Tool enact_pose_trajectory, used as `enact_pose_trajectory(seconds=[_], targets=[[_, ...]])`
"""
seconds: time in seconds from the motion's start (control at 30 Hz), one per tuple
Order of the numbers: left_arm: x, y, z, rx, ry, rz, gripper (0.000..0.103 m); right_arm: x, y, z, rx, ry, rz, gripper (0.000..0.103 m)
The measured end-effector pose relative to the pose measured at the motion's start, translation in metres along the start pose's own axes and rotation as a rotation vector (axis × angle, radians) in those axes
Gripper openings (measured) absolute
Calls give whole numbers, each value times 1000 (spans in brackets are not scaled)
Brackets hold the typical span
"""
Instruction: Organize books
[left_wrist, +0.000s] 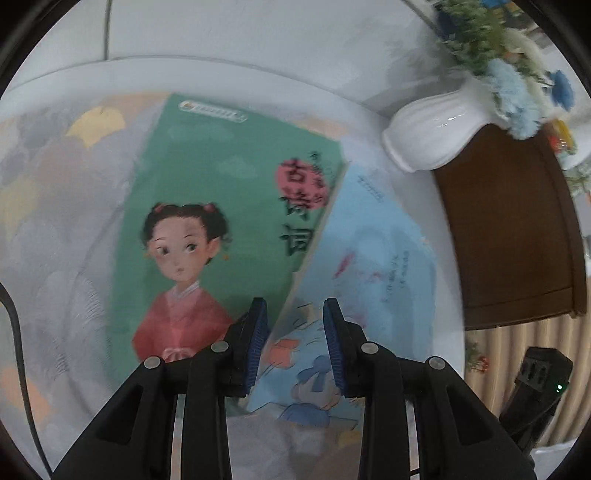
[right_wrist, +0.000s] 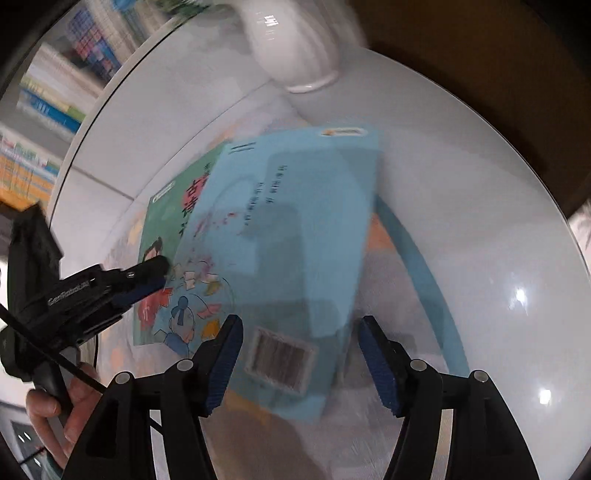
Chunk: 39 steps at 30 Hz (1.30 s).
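Note:
A green book (left_wrist: 221, 206) with a drawn girl in a red robe lies flat on a round white table (left_wrist: 258, 88). A light blue book (left_wrist: 376, 258) overlaps its right side. My left gripper (left_wrist: 295, 306) hovers over the seam between them, its jaws a narrow gap apart with nothing in them. Seen from the right wrist, the left gripper (right_wrist: 159, 273) sits at the blue book's (right_wrist: 295, 221) left edge, over the green book (right_wrist: 162, 221). My right gripper (right_wrist: 301, 321) is open wide above the blue book's near edge and barcode (right_wrist: 280, 362), pads clear of it.
A white ribbed vase (left_wrist: 432, 136) of blue and green flowers stands at the table's far edge, close to the books. A dark wooden cabinet (left_wrist: 509, 229) is beyond it. A pale patterned cloth (left_wrist: 55, 221) lies under the books. Shelves of books (right_wrist: 55, 110) and a hand (right_wrist: 55, 417) show at left.

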<state>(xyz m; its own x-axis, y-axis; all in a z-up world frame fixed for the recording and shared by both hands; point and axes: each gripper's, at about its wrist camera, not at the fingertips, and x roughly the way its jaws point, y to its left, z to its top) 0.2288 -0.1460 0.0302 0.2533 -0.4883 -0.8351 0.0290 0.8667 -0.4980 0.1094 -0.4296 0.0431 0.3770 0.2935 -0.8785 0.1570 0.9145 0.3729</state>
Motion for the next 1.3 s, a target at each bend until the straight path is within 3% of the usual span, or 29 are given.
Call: enact_pose_trajectory(seconds=[0.07,0.2,0.37,0.47,0.6,0.73,0.87,0.97,1.07,1.13,1.23,1.3], targets=[[-2,-2,-6,31,3,1,30,5,8,1,-43,-6,-32,70],[-14,-2,-26,60,29,4,30,6,14,-8,-113,2,-72,70],[-41,1,-98,143,66,90,30,-4,16,-42,-133,73,-14,70],[-61,13,-151,135,101,109,30,-13,19,-82,-169,123,16,70],[-85,23,-219,139,132,188,30,-27,22,-139,-189,205,102,71],[-103,25,-268,169,151,221,30,-40,39,-195,-339,269,91,70],[-110,37,-271,88,133,184,30,-41,35,-190,-368,265,77,56],[-111,40,-272,78,128,148,30,-33,22,-169,-264,188,80,57],[-114,47,-271,55,124,107,30,-27,37,-169,-307,143,51,62],[-120,56,-272,29,113,71,30,-26,39,-168,-271,135,51,62],[-124,62,-274,49,109,77,30,-39,26,-161,-146,148,166,62],[-122,60,-279,86,109,104,30,-59,23,-153,-89,130,306,60]])
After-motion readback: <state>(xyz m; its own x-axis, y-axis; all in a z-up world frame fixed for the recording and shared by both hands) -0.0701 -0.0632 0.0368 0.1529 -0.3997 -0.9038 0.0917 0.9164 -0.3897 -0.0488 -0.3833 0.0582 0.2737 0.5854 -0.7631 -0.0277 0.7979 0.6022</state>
